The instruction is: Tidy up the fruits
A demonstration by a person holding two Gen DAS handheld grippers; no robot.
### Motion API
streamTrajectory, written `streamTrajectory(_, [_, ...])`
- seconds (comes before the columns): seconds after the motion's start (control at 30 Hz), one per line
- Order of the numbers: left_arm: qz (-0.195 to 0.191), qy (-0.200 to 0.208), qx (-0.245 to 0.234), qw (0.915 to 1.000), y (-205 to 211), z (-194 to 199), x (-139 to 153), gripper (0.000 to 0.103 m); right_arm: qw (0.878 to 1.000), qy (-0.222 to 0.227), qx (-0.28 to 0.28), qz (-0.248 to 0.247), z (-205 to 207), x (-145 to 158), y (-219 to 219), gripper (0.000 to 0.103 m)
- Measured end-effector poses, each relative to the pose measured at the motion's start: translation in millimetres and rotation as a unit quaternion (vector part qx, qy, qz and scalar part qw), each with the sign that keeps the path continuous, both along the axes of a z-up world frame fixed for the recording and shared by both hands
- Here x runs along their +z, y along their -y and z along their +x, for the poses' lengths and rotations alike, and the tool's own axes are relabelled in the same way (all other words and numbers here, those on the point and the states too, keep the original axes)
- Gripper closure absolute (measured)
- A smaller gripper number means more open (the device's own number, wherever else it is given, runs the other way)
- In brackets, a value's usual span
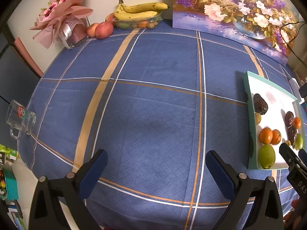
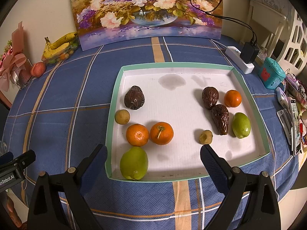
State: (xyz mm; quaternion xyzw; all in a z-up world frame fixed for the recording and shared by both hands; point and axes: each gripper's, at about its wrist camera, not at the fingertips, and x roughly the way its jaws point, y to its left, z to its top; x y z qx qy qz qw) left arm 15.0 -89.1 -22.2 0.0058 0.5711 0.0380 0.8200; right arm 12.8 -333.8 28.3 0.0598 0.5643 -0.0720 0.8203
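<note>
My right hand-held gripper [image 2: 153,153] hangs spread and empty over the near edge of the tray [image 2: 115,103]. Just ahead of its left finger sit a green fruit [image 2: 134,163] and two oranges [image 2: 137,134], touching each other. My left hand-held gripper [image 1: 154,162], also spread, hovers over the bare blue counter [image 1: 153,95], with the tray [image 1: 249,95] off to its right.

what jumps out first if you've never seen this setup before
The white tray with a teal rim sits mid-table on the blue plaid cloth, holding oranges, green fruits and wrinkled brown ones in two loose groups. Behind it a big flower painting leans on the wall, with bananas in the far left corner. Both grippers, left and right, are open and empty.
</note>
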Motion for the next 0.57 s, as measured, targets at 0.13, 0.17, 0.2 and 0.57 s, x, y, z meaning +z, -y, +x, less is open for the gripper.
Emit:
streamTrajectory(0.13, [-0.001, 0.000, 0.000, 1.0000, -1.0, 0.5, -0.6, 0.000, 1.000, -0.001, -0.001, 0.000, -0.2, -0.5, 0.7, 0.006])
streamTrajectory(0.17, [-0.001, 0.000, 0.000, 1.0000, -1.3, 0.2, -0.8, 0.000, 1.000, -0.001, -0.001, 0.000, -0.6, -0.8, 1.2, 0.006])
streamTrajectory(0.2, [-0.001, -0.001, 0.001, 1.0000, -1.5, -0.2, -0.9, 0.000, 1.000, -0.002, -0.002, -0.001, -1.4, -1.3, 1.7, 0.006])
streamTrajectory(0.57, [0.002, 0.006, 0.005, 1.0000, 0.0, -3.5, 2.7, 0.000, 1.000, -0.007, -0.016, -0.004, -0.7, -1.1, 7.1, 0.006])
